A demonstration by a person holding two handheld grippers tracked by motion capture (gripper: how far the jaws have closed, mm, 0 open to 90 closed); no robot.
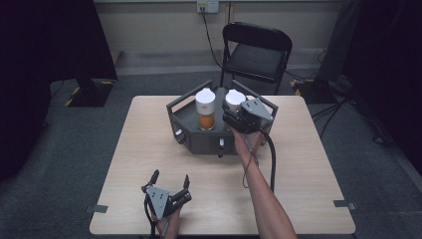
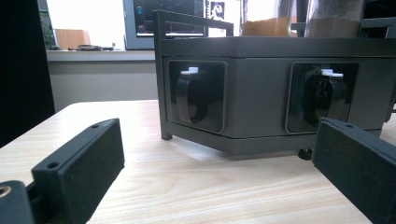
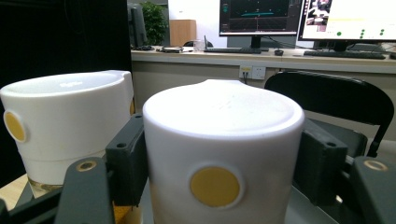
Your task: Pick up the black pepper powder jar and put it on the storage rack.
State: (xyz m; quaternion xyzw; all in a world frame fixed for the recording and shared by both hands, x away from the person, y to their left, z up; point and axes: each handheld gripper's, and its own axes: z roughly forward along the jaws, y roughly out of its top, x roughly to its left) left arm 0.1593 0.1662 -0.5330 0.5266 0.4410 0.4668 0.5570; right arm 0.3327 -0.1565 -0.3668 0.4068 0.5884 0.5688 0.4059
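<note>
Two white-lidded clear jars stand in dark grey hexagonal rack point(image 1: 186, 117) at bench point(image 1: 298, 174) rear. Rt gripper point(image 3: 222, 154) jaws pinch rt jar's white cylindrical lid w/ yellow dot point(image 3: 219, 158). Lt jar point(image 1: 205, 109) holds orange powder. Lt gripper point(image 1: 171, 180) jaws spread, low over bench front.

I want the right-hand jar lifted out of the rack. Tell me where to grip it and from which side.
Grip the right jar by its white cap, coming from the person's side, as the right gripper does now: jaws straddle the cap's round sides. It stands upright, taller than the rack wall, and the other jar beside it probably blocks a sideways approach.
</note>
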